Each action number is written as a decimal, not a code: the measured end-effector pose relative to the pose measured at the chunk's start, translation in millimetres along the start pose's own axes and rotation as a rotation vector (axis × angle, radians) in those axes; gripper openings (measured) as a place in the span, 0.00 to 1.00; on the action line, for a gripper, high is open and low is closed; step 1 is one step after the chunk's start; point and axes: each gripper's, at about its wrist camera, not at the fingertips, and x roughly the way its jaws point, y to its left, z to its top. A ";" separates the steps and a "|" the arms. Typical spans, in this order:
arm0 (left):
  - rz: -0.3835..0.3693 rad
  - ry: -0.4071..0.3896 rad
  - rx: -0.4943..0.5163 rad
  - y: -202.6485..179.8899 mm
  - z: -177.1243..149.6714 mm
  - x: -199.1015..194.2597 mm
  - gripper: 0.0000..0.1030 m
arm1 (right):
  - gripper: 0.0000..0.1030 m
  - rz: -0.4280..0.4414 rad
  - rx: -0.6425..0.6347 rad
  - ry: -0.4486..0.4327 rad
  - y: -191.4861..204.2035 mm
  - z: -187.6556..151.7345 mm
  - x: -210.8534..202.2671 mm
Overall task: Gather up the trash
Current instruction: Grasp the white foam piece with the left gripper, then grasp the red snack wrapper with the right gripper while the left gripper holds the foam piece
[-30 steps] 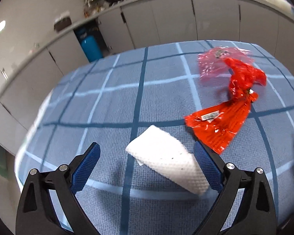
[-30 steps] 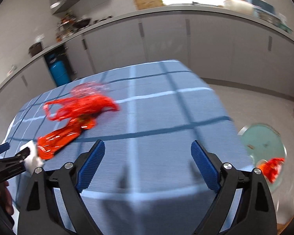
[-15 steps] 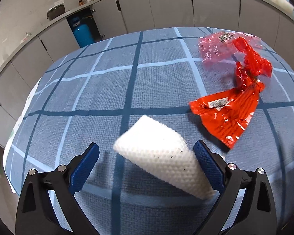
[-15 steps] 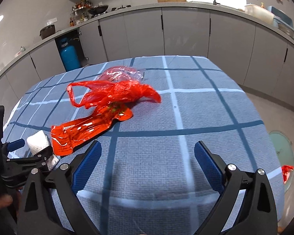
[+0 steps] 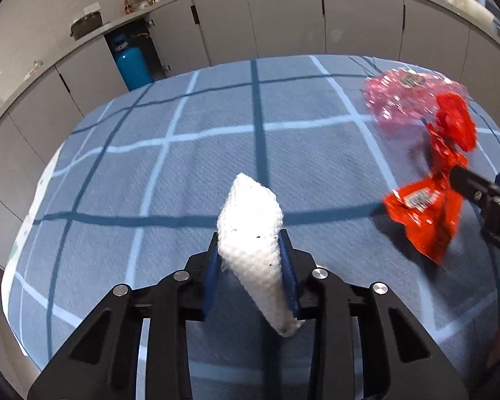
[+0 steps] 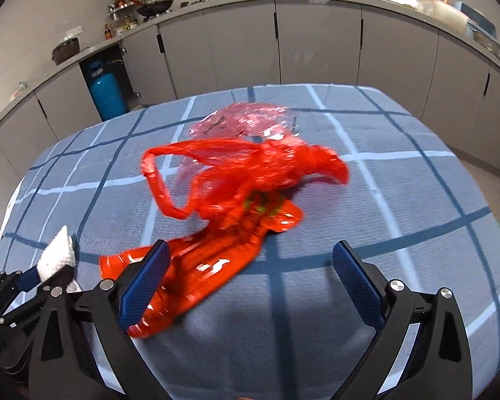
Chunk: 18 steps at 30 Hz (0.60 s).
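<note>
Left gripper (image 5: 251, 260): pinching white paper towel (image 5: 250, 230), lifted off table (image 5: 183, 173) | Right gripper (image 6: 250, 276): spread above red wrapper (image 6: 196, 266) | Advice: lower, centre jaws across wrapper's flat middle, avoid red bag (image 6: 250, 166).

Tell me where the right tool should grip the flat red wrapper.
Grip the flat red wrapper at its narrow middle, from above with fingers across its width: it lies flat and long on the tablecloth, and the open right tool already sits over it.
</note>
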 end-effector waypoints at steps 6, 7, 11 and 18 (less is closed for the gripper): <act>0.027 -0.054 0.010 12.3 8.6 -2.8 0.32 | 0.93 -0.036 0.066 0.006 11.5 4.6 14.4; 0.022 -0.057 0.014 11.4 8.9 -2.5 0.32 | 0.93 -0.032 0.059 0.011 14.6 5.3 16.5; 0.001 -0.057 0.003 12.3 11.4 1.5 0.32 | 0.93 -0.012 0.087 0.003 15.4 8.4 15.9; -0.010 -0.059 0.003 15.2 13.7 4.8 0.32 | 0.93 -0.072 0.013 0.040 29.6 8.9 30.4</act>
